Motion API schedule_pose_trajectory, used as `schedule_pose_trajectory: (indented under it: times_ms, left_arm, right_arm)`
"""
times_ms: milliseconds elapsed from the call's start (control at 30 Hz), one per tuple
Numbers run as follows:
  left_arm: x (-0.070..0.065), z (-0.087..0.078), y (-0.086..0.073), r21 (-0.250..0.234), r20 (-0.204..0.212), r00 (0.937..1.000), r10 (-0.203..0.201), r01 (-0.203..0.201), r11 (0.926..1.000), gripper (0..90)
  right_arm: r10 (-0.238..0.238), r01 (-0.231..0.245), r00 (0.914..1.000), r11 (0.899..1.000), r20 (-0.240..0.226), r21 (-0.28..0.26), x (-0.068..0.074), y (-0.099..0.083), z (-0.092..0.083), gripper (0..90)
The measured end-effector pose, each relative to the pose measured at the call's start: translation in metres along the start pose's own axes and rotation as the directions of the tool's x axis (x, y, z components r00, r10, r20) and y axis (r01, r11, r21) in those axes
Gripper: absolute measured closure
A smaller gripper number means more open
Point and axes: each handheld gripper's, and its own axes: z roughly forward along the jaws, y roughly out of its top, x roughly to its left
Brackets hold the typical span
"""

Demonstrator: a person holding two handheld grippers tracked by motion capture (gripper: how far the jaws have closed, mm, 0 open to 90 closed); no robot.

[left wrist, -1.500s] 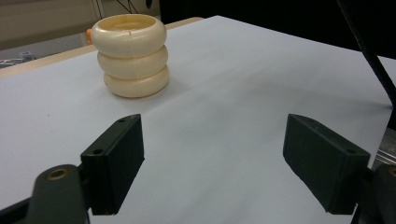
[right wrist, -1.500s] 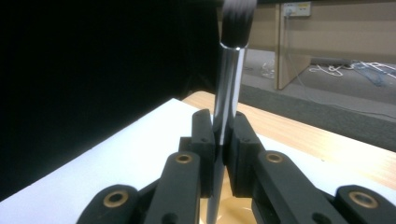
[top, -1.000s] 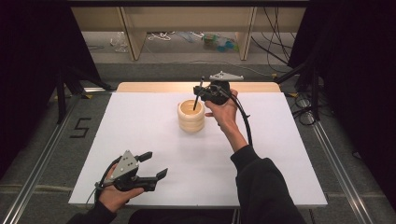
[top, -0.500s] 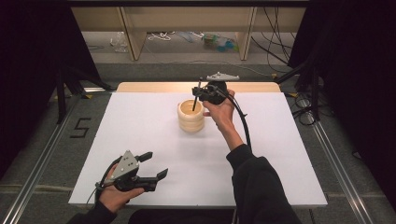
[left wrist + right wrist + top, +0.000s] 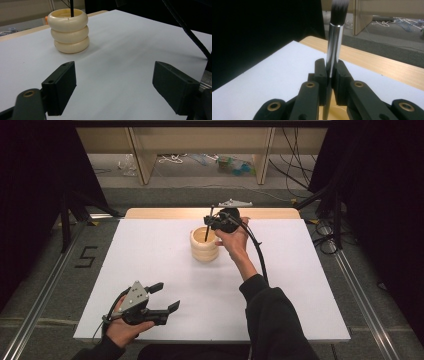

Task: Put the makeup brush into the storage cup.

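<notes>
A cream holder (image 5: 205,245) shaped like three stacked rings stands on the white table top (image 5: 150,250); in the left gripper view this holder (image 5: 68,31) is at the upper left. My right gripper (image 5: 209,221) hangs just over its mouth, shut on a brush (image 5: 207,227) that stands upright with its lower end inside the holder. In the right gripper view the brush's silver ferrule (image 5: 334,47) rises between the closed pads, dark bristles on top. My left gripper (image 5: 165,298) rests near the front left edge, open, with nothing between its fingers (image 5: 61,87).
A wooden strip (image 5: 165,213) runs along the table's far edge. Behind it are shelf legs and loose cables on the floor (image 5: 200,162). The right gripper's black cable (image 5: 260,255) trails down beside the person's forearm. Metal rails (image 5: 40,295) flank the table.
The right hand with the brush has stayed over the holder, shifting only slightly. The left gripper has not moved.
</notes>
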Motion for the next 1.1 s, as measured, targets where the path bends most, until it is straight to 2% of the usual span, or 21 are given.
schedule_pose_trajectory:
  times_ms: [133,333,367,400,533,633,700,767,833,867,967,1100]
  left_arm:
    - [0.001,0.000,0.000,0.001,0.003,0.9999,0.014,-0.014,0.9999,18.8]
    - [0.001,0.000,0.000,0.001,0.003,0.9999,0.013,-0.013,0.9999,18.8]
    - [0.000,0.000,0.000,0.003,0.003,1.0000,0.000,0.000,1.0000,18.8]
    - [0.000,0.000,0.000,0.004,0.004,1.0000,0.001,-0.001,1.0000,18.8]
    - [-0.001,0.000,0.000,0.003,0.004,1.0000,-0.001,0.001,1.0000,18.8]
    - [-0.001,0.000,0.000,0.002,0.003,1.0000,0.000,0.000,1.0000,18.8]
    - [0.000,0.000,0.001,0.003,0.004,0.9999,0.014,-0.014,0.9999,18.8]
    - [-0.001,0.000,0.000,0.003,0.005,1.0000,0.002,-0.002,1.0000,18.8]
    - [0.000,0.000,0.000,0.004,0.004,1.0000,0.006,-0.006,1.0000,18.8]
    - [0.001,0.000,0.001,0.002,0.010,0.9998,0.018,-0.018,0.9998,18.8]
    - [0.001,-0.001,0.001,-0.002,0.005,1.0000,0.005,-0.005,1.0000,18.8]
    - [0.001,-0.001,0.001,-0.001,0.001,1.0000,0.006,-0.006,1.0000,18.8]
  right_arm:
    - [0.002,-0.002,1.0000,1.000,0.001,0.020,-0.001,-0.002,0.002,83.6]
    - [-0.009,0.008,0.9999,0.999,0.011,0.053,0.000,-0.004,0.005,83.6]
    - [-0.011,0.010,0.9999,0.999,0.010,0.052,0.000,-0.005,0.006,83.6]
    - [-0.025,0.025,0.9996,0.998,0.013,0.050,0.000,-0.005,0.007,83.6]
    - [-0.010,0.010,0.9999,0.997,0.012,0.072,0.001,-0.008,0.009,83.5]
    - [-0.027,0.026,0.9995,0.997,0.016,0.074,0.001,-0.011,0.012,83.3]
    - [-0.017,0.016,0.9998,0.995,0.013,0.094,0.003,-0.012,0.012,83.0]
    - [-0.025,0.024,0.9997,0.995,0.010,0.100,0.003,-0.013,0.013,82.2]
    - [-0.024,0.021,0.9993,0.995,0.028,0.101,0.002,-0.013,0.013,77.7]
    - [-0.018,0.014,0.9989,0.996,0.044,0.092,0.003,-0.013,0.012,71.7]
    - [-0.001,-0.005,0.9966,0.997,0.082,0.077,0.004,-0.010,0.006,55.9]
    - [0.010,-0.015,0.9919,0.999,0.126,0.039,0.002,-0.005,-0.006,41.2]
